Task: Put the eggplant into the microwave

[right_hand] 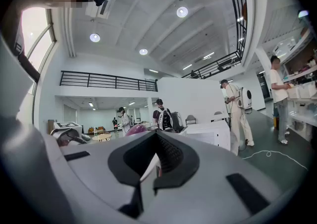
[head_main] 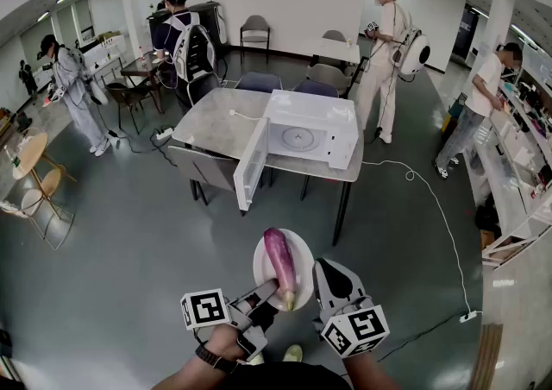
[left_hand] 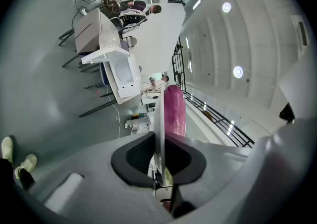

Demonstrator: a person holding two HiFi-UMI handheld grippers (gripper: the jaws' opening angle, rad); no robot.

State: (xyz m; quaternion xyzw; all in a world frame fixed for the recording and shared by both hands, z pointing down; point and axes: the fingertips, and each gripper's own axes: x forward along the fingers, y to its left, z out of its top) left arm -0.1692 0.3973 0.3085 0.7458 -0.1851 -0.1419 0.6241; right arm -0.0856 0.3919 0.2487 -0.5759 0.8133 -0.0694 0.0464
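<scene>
A purple eggplant (head_main: 280,262) lies on a white plate (head_main: 303,257) held in the air in front of me. My left gripper (head_main: 268,293) is shut on the plate's near-left rim; in the left gripper view the plate's edge (left_hand: 159,119) runs between the jaws, with the eggplant (left_hand: 174,111) beyond it. My right gripper (head_main: 320,273) is shut on the plate's right rim (right_hand: 149,167), and the eggplant's tip (right_hand: 136,129) shows over the jaw. Ahead, a white microwave (head_main: 312,132) stands on a grey table (head_main: 207,125) with its door (head_main: 251,165) swung open to the left.
Chairs stand around the table, and a white cable (head_main: 435,207) trails across the grey floor to the right. Several people stand at the back and at a counter (head_main: 517,181) on the right. Small round tables (head_main: 30,160) are at the left.
</scene>
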